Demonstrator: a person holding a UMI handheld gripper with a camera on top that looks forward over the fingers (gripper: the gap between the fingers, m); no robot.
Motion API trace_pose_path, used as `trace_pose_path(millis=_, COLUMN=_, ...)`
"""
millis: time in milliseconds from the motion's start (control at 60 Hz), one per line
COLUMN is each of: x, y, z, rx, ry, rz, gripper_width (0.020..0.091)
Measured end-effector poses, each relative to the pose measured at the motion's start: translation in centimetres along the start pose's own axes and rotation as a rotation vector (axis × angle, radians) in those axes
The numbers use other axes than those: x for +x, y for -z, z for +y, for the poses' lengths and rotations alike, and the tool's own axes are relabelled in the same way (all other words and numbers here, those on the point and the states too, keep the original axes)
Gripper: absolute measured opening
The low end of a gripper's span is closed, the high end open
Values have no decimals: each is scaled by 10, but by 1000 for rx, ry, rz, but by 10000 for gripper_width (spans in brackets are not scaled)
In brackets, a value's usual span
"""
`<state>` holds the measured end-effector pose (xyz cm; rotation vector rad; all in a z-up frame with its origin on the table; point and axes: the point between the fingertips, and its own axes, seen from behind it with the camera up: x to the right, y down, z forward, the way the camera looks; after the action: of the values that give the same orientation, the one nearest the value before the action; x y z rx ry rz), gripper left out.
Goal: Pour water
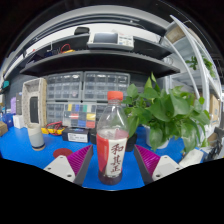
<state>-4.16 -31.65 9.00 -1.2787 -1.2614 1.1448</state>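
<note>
Cup (36, 136): standing on the blue table (25, 152), well to the left of the fingers; probably the vessel that is waiting for the water, though that is a judgement only.
Left finger (64, 165): sitting just left of the bottle, a gap showing between its pad and the bottle.
Bottle (113, 140): standing upright on the table between the fingers, red cap on, red label with white characters facing the camera.
Gripper (109, 165): fingers spread open around the bottle's lower part, neither one pressing on it.
Right finger (152, 163): sitting just right of the bottle, likewise apart from it.
Plant (170, 112): leafing out beyond the right finger, behind the bottle.
Step in hand: closing on the bottle.
Doing it well: centring the bottle between the pads, squeezing evenly, lifting without tilting; the cap looks closed, so pouring is calling for opening first.
</note>
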Motion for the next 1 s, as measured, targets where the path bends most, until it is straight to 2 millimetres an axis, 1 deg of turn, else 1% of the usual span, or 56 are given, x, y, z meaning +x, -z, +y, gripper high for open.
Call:
trace_pose_path(millis=100, x=-2, y=-21, z=-4, rx=15, ry=21, rz=-13, gripper_width=833)
trace_pose_path(millis=200, x=-5, y=-33, z=-11, rx=40, ry=24, rz=-18, gripper_width=785)
trace_pose_path(millis=233, x=-7, y=-35, z=-12, rx=45, ry=23, rz=-21, gripper_width=722)
trace_pose_path(millis=250, x=-7, y=-36, z=-13, rx=48, ry=22, rz=-22, gripper_width=671)
trace_pose_path(millis=267, x=-6, y=-37, z=-14, rx=52, ry=21, rz=-16, gripper_width=648)
trace_pose_path(millis=300, x=-5, y=-37, z=-15, rx=55, ry=21, rz=-2, gripper_width=560)
trace_pose_path(millis=367, x=-6, y=-39, z=-16, rx=61, ry=11, rz=-7, gripper_width=536)
trace_pose_path(millis=400, x=-6, y=-37, z=-18, rx=63, ry=6, rz=-7, gripper_width=508)
trace_pose_path(millis=483, x=-4, y=-36, z=-15, rx=63, ry=-2, rz=0, gripper_width=416)
trace_pose_path(millis=517, x=-5, y=-36, z=-14, rx=57, ry=-5, rz=-4, gripper_width=418)
trace_pose_path(millis=533, x=-4, y=-36, z=-14, rx=54, ry=-2, rz=-7, gripper_width=388)
trace_pose_path(millis=683, x=-6, y=-41, z=-14, rx=31, ry=23, rz=-19, gripper_width=383)
trace_pose_path(millis=767, x=-14, y=-42, z=-15, rx=18, ry=83, rz=-18, gripper_width=383)
trace_pose_path(millis=850, x=-31, y=-45, z=-20, rx=14, ry=174, rz=-25, gripper_width=384)
trace_pose_path(millis=917, x=-53, y=-50, z=-24, rx=6, ry=278, rz=-44, gripper_width=382)
trace_pose_path(millis=1000, x=-80, y=-61, z=-31, rx=5, ry=445, rz=-57, gripper_width=383)
